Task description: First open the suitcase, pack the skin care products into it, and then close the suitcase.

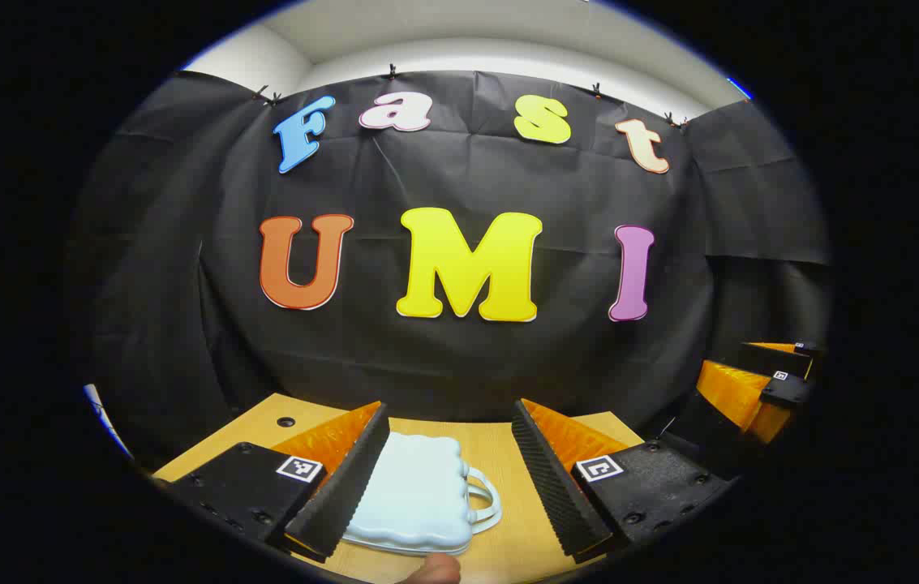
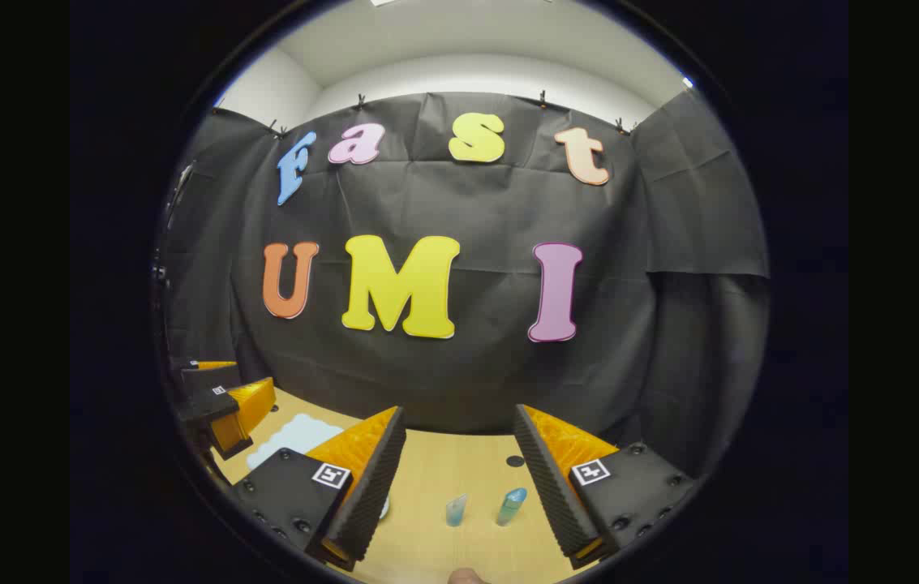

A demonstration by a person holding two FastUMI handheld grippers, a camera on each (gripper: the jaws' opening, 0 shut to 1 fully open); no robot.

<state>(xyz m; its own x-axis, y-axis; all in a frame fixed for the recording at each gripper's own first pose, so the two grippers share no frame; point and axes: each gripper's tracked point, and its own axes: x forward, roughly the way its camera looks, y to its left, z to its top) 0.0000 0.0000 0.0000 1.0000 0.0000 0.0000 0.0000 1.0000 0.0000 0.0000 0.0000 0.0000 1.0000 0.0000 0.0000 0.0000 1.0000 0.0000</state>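
A small pale blue suitcase (image 1: 417, 495) lies flat and closed on the wooden table (image 1: 500, 446), its handle toward the right. My left gripper (image 1: 449, 480) hovers open above it, the left finger overlapping the case's left side. In the right gripper view, my right gripper (image 2: 459, 478) is open over the table, with two small skin care items between its fingers farther off: a clear bluish tube (image 2: 456, 510) and a teal-capped bottle (image 2: 511, 505). The suitcase (image 2: 297, 434) appears at the left there, beside the other gripper (image 2: 224, 401).
The other gripper (image 1: 759, 385) is seen at the right edge of the left gripper view. A fingertip (image 1: 435, 569) shows at the bottom. The table has small dark holes (image 1: 286, 422). Black cloth walls close the back and sides.
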